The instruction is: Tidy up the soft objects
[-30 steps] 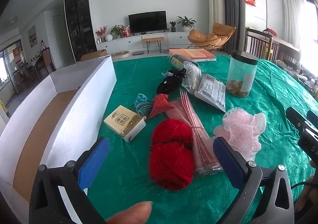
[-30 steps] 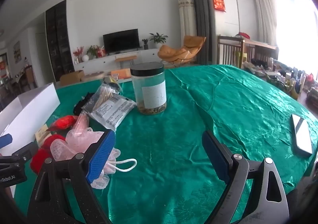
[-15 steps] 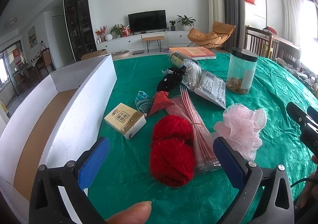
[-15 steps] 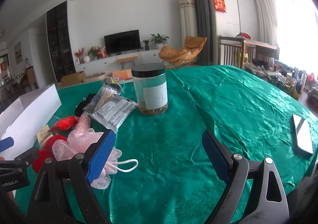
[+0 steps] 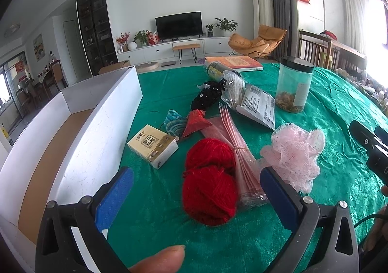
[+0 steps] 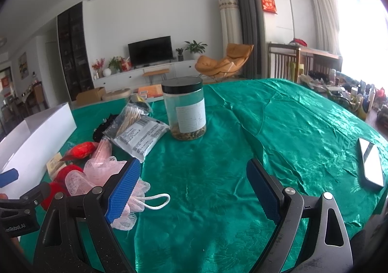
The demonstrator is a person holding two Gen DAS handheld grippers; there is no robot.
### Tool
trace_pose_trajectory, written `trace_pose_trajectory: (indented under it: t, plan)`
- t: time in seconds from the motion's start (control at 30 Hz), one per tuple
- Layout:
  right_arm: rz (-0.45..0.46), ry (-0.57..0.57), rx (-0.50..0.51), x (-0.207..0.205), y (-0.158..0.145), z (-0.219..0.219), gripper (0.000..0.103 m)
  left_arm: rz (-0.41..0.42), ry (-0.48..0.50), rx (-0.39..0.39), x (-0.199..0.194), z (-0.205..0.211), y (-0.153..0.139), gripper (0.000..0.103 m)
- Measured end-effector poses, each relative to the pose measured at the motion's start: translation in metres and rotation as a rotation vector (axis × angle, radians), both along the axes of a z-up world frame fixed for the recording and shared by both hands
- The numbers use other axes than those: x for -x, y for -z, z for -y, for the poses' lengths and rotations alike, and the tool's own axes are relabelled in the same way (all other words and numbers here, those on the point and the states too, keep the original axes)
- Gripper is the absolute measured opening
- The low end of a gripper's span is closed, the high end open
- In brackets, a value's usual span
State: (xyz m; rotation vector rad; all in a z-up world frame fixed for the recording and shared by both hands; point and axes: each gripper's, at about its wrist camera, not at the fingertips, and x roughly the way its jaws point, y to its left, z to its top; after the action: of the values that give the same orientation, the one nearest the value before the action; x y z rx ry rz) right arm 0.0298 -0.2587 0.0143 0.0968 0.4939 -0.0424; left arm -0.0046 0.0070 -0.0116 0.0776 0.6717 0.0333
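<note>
- While the green-clothed table [image 5: 155,93] is lying cluttered, the white box [image 5: 101,125] is sitting along its left.
- Left gripper [image 5: 196,196] is gaping wide, empty, framing the red yarn [image 5: 209,185].
- Right gripper [image 6: 194,188] is gaping empty too, beside the pink pouf [image 6: 97,176].
- Pink packets [image 5: 236,152] are lying between yarn and pouf.

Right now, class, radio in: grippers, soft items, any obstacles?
Left gripper open, empty, lined up on red yarn. Right gripper open, empty, pink bath pouf beside its left finger. Pink packet lies against the yarn; white box waits alongside.
</note>
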Motion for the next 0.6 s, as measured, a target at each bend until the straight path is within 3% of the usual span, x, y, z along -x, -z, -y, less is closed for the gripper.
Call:
trace_pose_trajectory:
  t: [0.6]
  plan:
    - [-0.002,0.000,-0.005,-0.0004,0.0006,0.0001,0.091,-0.004,0.004,-0.011,0.0004,0.0000,0.0047,0.103]
